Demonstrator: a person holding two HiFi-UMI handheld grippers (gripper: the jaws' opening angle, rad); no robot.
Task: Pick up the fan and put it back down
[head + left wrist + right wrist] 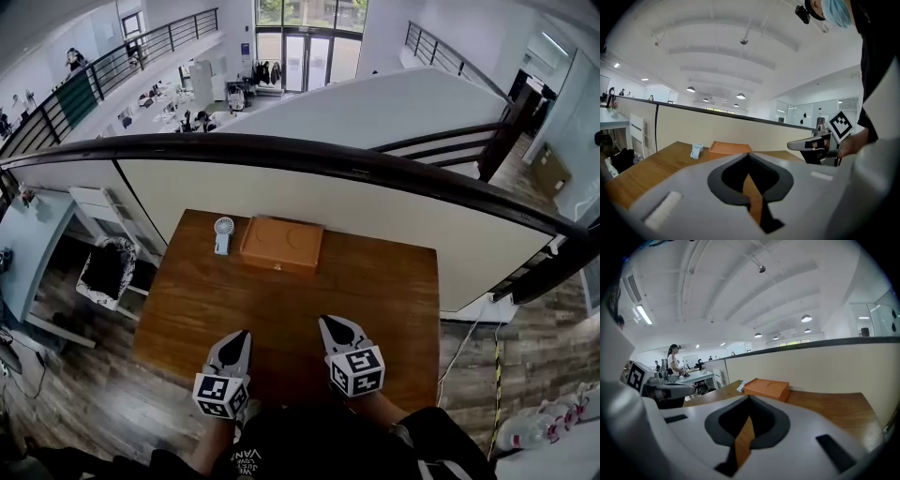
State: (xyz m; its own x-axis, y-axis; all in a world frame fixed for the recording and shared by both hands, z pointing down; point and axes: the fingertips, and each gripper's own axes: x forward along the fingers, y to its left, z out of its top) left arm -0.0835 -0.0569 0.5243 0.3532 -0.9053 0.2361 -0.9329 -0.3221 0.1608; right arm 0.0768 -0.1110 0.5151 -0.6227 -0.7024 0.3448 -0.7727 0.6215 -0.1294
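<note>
Your left gripper (238, 337) is clenched shut on nothing, over the near edge of the table (394, 300). Your right gripper (330, 325) is closed and empty too. The fan (223, 233) sits at the far edge, just left of the orange box (281, 245).

Grey left tool (241, 335), black-white marker cube (221, 395)

Overall: bright, even indoor light, slightly cool.
Sources: pale daylight through the glass doors (305, 58) at the far end; round ceiling lamps (741, 96) lit.
Shadows: soft, with only a thin one under the orange box (281, 246) on the wooden table (384, 291).
Distortion: strong fisheye; the handrail (281, 150) bows, and both gripper views have black corners.
Focus: left gripper (749, 155) and right gripper (750, 399) blurred up close; background sharper.
</note>
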